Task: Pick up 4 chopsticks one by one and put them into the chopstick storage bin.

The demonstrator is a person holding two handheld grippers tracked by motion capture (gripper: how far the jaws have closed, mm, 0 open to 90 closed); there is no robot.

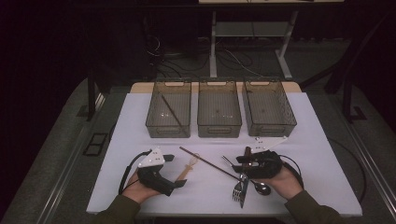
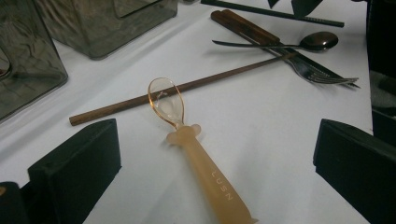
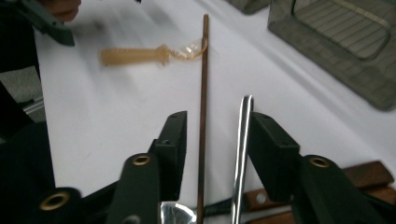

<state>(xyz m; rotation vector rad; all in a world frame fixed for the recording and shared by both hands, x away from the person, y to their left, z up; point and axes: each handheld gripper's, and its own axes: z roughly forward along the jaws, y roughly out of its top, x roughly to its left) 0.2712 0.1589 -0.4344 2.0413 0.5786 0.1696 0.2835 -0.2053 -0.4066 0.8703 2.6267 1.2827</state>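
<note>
Two hand-held grippers (image 1: 169,158) (image 1: 239,159), one plastic spoon (image 1: 187,170), three bins (image 1: 168,128).

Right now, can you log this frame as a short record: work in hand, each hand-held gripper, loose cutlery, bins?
work in hand: picking cutlery off the white table, three bins behind
right hand-held gripper: jaws partly open, straddling the brown chopstick and a silver handle; pads not seen pressing
left hand-held gripper: jaws wide open, nothing gripped, over the amber spoon
loose cutlery: fork, metal spoon
left bin: one chopstick inside
middle bin: looks empty
right bin: looks empty
</note>
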